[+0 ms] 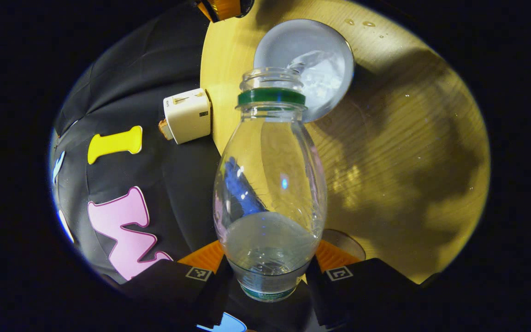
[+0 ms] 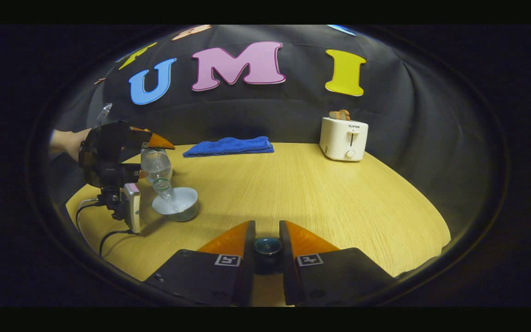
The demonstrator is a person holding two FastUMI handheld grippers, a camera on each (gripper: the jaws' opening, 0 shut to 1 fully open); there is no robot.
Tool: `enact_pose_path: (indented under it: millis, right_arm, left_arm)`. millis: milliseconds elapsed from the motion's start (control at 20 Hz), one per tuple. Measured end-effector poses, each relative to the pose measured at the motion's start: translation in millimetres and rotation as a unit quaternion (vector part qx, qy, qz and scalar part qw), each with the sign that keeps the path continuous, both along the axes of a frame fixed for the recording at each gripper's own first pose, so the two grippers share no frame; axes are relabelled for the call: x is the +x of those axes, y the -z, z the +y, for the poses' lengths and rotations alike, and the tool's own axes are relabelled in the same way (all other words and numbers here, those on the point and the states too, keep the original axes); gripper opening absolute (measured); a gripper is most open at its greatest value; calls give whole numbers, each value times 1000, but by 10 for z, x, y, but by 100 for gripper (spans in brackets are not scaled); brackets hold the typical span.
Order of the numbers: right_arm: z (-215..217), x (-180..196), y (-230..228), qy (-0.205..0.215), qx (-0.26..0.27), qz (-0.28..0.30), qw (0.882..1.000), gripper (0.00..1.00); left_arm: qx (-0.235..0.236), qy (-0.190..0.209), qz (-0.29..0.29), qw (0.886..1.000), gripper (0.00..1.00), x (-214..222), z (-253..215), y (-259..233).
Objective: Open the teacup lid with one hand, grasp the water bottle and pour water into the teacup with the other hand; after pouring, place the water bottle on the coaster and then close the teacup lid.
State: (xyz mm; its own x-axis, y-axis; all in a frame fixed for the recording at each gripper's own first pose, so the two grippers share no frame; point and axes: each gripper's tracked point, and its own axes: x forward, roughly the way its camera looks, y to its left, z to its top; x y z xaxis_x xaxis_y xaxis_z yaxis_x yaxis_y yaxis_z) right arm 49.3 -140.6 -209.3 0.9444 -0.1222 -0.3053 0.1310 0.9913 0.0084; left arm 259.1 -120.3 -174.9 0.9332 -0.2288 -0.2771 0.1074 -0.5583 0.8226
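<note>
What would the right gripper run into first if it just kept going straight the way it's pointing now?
The right gripper, shut on the teacup lid, points across bare table toward the booth wall. The blue cloth sits slightly left of that line, the toaster well right. Likely the wall first, though depth is unclear.

Dim booth, warm light, dark shadows on table [image 1: 408, 152], fisheye-warped edges

Clear bottle [image 1: 270, 184] with green neck ring, blue towel [image 2: 229, 146], white toaster [image 2: 343, 138].
</note>
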Motion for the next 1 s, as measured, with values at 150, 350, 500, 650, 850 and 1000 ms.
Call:
enact_pose_path:
  millis: [150,350,500,650,850,1000]
  right_arm:
    - [21,18,-2,-4,-1,-1,1000,29]
    - [10,48,-23,-12,-9,-3,1000,29]
    - [-10,53,-28,-11,-10,-2,1000,29]
    - [-14,45,-39,-9,-8,-2,1000,34]
    - [12,51,-50,-14,-1,-2,1000,24]
    - [8,54,-79,-17,-3,-4,1000,31]
  left_arm:
    - [20,7,-13,1000,74,26,-11,-51]
    - [40,21,-26,999,75,46,-45,-129]
    - [56,34,-43,997,75,49,-93,-192]
    - [74,43,-52,995,75,54,-126,-242]
    - [89,53,-61,993,74,54,-157,-265]
    - [101,60,-67,991,75,54,-179,-292]
